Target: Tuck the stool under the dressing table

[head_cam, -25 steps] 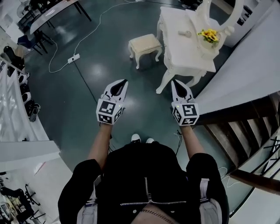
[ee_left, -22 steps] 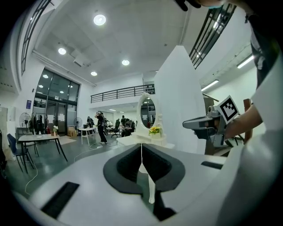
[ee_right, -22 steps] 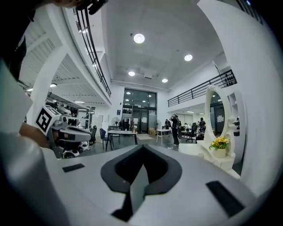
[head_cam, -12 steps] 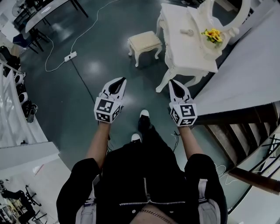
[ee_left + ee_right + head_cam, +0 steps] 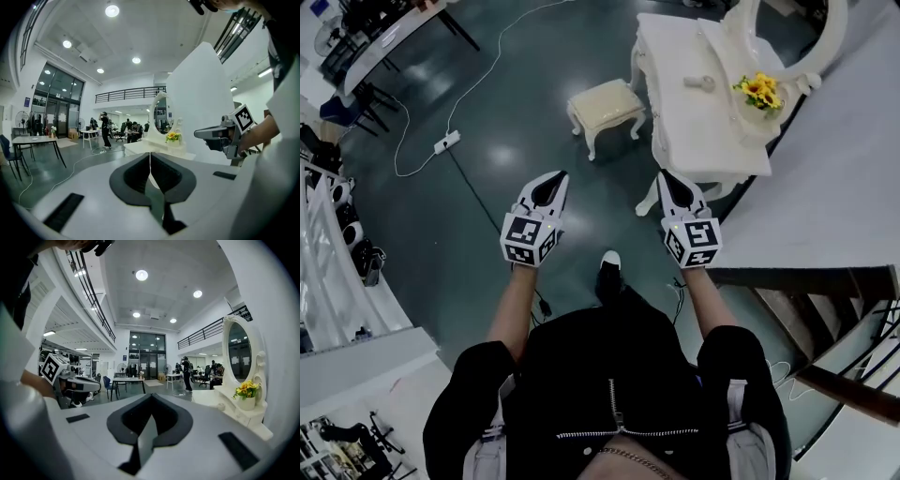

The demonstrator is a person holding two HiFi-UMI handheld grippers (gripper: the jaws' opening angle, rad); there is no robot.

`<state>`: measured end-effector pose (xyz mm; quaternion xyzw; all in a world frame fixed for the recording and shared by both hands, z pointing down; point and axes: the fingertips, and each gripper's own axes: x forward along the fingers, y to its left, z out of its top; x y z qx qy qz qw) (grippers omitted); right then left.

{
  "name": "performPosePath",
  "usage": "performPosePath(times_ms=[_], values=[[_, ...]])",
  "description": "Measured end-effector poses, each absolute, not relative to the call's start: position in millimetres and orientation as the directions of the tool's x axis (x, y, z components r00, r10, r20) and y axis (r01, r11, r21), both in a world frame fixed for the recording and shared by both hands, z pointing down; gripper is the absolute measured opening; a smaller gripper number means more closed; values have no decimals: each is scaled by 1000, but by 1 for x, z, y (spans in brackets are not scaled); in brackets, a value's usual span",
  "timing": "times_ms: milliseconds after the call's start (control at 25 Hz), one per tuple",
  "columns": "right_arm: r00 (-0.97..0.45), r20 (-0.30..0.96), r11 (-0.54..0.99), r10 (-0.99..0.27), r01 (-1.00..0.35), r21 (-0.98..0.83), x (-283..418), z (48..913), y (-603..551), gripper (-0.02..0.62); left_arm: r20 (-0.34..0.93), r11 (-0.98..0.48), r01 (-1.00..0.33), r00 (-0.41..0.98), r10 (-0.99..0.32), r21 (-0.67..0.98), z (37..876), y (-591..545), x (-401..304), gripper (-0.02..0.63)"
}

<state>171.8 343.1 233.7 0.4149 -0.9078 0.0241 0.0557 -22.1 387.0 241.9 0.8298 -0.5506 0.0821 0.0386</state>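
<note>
The cream cushioned stool [image 5: 605,105] stands on the dark floor, left of the white dressing table [image 5: 694,103] and out from under it. The table carries a small knobbed lid [image 5: 699,82], yellow flowers [image 5: 758,88] and an oval mirror [image 5: 787,37]. My left gripper [image 5: 555,177] and right gripper [image 5: 667,177] are held side by side short of the stool, both shut and empty. In the left gripper view the shut left gripper [image 5: 150,152] points toward the table [image 5: 145,148], with the right gripper [image 5: 219,134] beside it. The right gripper [image 5: 151,395] also looks shut, near the flowers [image 5: 246,389].
A power strip [image 5: 445,142] with a long cable lies on the floor at left. A white partition [image 5: 844,178] and wooden stairs [image 5: 825,309] stand at right. A long desk with chairs [image 5: 384,37] is far left. My shoe [image 5: 609,264] is stepping forward.
The person has walked forward; both shut grippers have travelled toward the dressing table and stool, which now sit nearer and more to the left in the head view.
</note>
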Motion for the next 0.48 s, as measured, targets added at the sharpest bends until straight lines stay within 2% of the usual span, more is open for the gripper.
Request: performPosePath(times_ms=[480], values=[[-654, 102, 654, -750, -756, -36, 162, 224, 212, 6, 195, -362, -932, 348, -917, -39, 230, 273, -46, 21]])
